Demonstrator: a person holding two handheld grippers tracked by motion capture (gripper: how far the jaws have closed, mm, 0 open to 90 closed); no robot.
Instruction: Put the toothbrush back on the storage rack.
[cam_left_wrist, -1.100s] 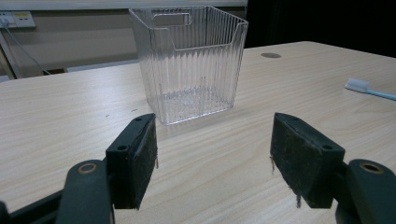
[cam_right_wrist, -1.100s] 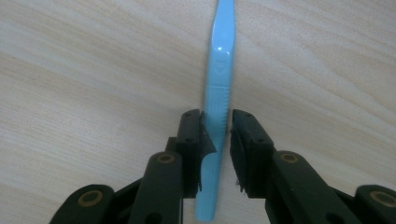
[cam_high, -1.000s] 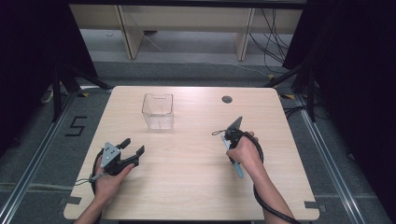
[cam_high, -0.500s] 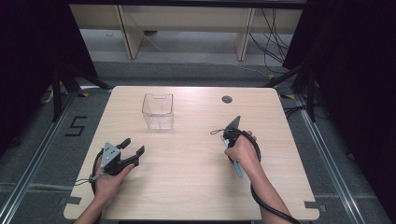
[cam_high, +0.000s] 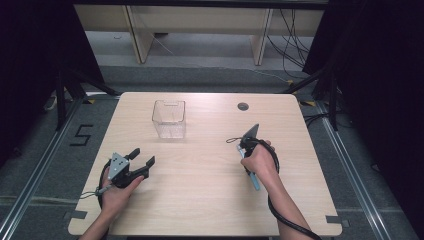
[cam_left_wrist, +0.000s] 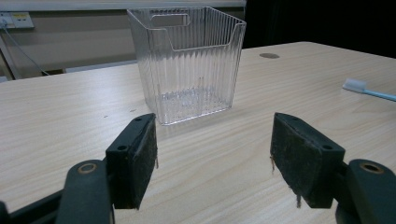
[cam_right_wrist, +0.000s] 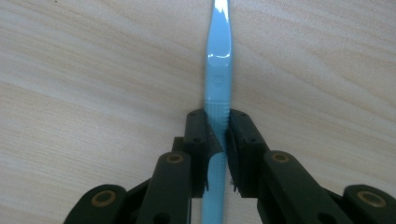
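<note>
A light blue toothbrush (cam_right_wrist: 218, 70) lies flat on the wooden table (cam_high: 210, 200). My right gripper (cam_right_wrist: 215, 123) points down at it. Its jaws have just been closing, and both pads now press on the handle. From above, the blue handle (cam_high: 254, 179) sticks out toward the front under the person's right hand. My left gripper (cam_high: 144, 155) rests low at the front left, open with nothing between its jaws (cam_left_wrist: 212, 140). It faces a clear ribbed plastic container (cam_left_wrist: 187, 60), which stands upright and empty at the back left (cam_high: 170, 119). The white brush head (cam_left_wrist: 355, 84) shows to its right.
A round cable hole (cam_high: 243, 106) sits near the table's far edge. Cables trail from both grippers off the front edge. Bare tabletop lies between the two hands and in front of the container. Dark floor and shelving surround the table.
The right gripper's back end has tipped slightly to the left over the toothbrush. The left gripper and the container have kept their places.
</note>
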